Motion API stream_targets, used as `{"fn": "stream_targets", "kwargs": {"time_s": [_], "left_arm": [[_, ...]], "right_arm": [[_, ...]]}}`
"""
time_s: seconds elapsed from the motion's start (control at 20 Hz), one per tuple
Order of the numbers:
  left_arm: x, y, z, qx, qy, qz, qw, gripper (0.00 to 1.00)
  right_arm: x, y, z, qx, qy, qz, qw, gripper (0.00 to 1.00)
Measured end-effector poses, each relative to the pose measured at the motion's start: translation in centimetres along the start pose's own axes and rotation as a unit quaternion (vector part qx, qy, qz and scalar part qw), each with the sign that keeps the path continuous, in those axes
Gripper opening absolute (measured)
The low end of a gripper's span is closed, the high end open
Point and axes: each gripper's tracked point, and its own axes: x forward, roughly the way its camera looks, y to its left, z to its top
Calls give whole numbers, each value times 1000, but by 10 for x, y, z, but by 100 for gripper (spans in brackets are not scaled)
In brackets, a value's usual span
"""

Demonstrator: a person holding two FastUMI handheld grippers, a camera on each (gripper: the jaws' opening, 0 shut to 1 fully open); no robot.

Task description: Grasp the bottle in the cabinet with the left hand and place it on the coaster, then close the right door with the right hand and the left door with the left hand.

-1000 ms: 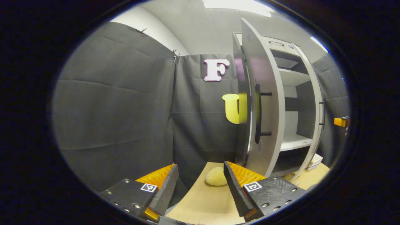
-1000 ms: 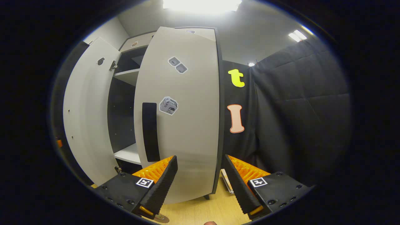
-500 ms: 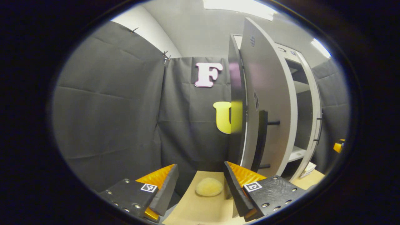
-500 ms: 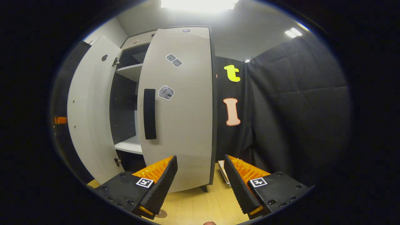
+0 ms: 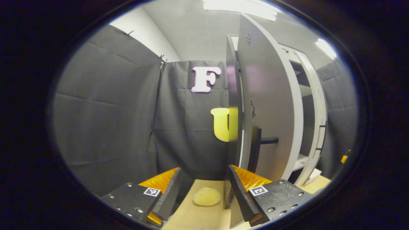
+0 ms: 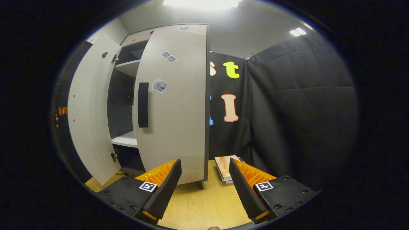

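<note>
Holding both grippers up before the cabinet, you are keeping each claw released and empty: the left gripper near the left door, the right gripper facing the right door. Both doors are standing part open. The bottle cannot be made out in either view, nor can the coaster be told for sure. A pale round pad is lying on the table just ahead of the left fingers. The doors are likely stiff, light panels swinging on hinges, so you could push flat on the face or take the black handle on the right door, or the bar handle on the left. Some flat boxes are sitting beside the cabinet's right foot, clear of the door's swing, as far as can be judged.
</note>
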Motion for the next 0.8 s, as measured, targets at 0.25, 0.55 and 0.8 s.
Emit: {"fn": "stream_targets", "kwargs": {"time_s": [0.25, 0.55, 0.8], "left_arm": [[-8, -8, 2, 11, -14, 14, 1000, 86], [-16, -43, -1, -22, -13, 2, 1000, 86], [-20, -70, -1, -16, -14, -6, 1000, 86]], "right_arm": [[-2, -15, 2, 3, -4, 5, 1000, 96], [-3, -35, 2, 15, -5, 12, 1000, 92], [-1, -53, 3, 25, -6, 13, 1000, 96]]}}
